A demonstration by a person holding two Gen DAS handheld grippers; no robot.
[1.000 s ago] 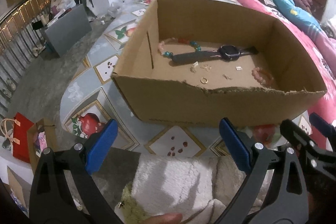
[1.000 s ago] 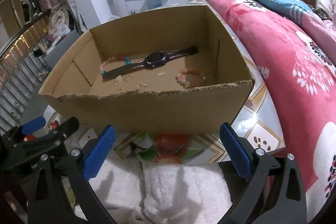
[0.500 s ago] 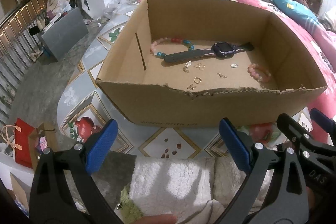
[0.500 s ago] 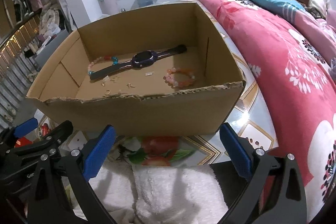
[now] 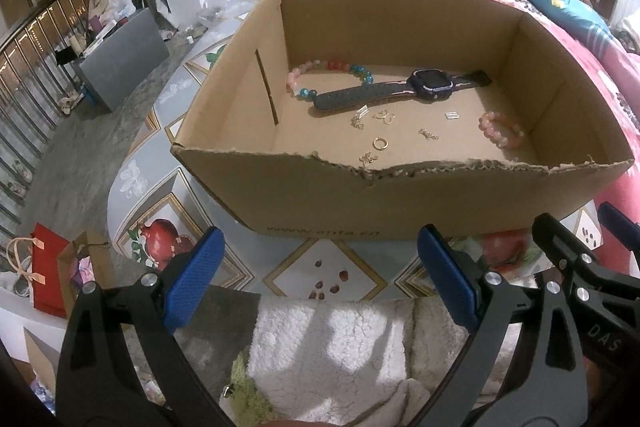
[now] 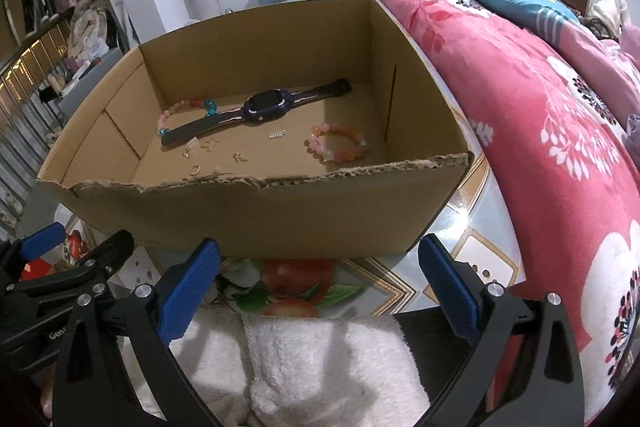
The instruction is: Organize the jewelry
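Box [image 5: 400, 203]: watch [image 5: 430, 85], bracelets, perhaps earrings | left gripper [image 5: 320, 285]: jaws apart | right gripper [image 6: 320, 285]: jaws apart

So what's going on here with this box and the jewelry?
A person holds two tongs, the left tongs and right tongs, both open and empty, in front of a cardboard box. Inside lie a watch, a multicolored bead bracelet, a pink bead bracelet and small gold pieces. Nothing is picked up yet.
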